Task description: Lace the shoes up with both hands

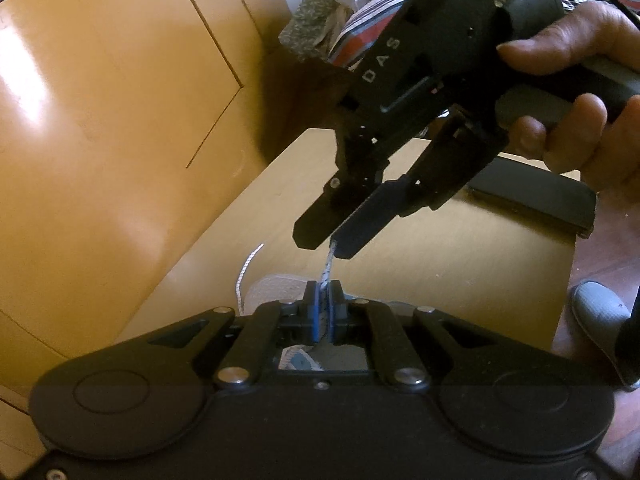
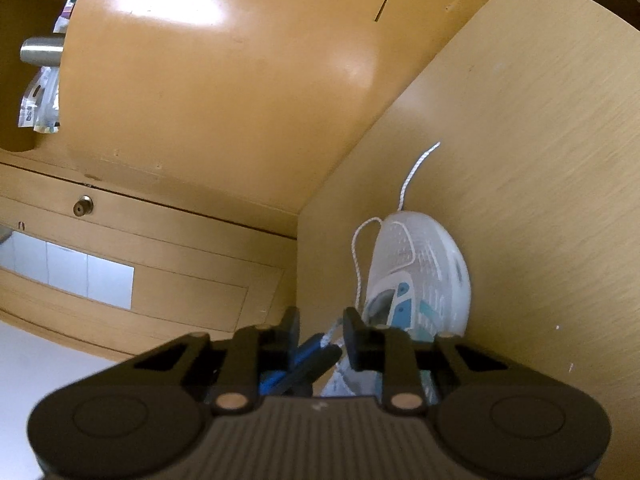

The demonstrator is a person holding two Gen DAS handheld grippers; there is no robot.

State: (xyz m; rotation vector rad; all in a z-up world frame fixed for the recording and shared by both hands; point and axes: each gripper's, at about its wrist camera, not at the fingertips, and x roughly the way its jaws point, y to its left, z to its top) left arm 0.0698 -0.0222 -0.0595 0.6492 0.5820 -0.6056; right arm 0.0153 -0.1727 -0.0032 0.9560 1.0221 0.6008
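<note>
A white mesh shoe (image 2: 420, 276) with pale teal side panels lies on a light wooden tabletop, toe pointing away in the right wrist view, close to the table's left edge. Its lace (image 2: 362, 256), white flecked with blue, is not yet tied: one strand loops out past the toe on the left side, and its free end lies on the wood beyond the toe. In the left wrist view only a patch of the mesh toe (image 1: 276, 286) shows, and another stretch of lace (image 1: 325, 268) rises taut above the shoe.
</note>
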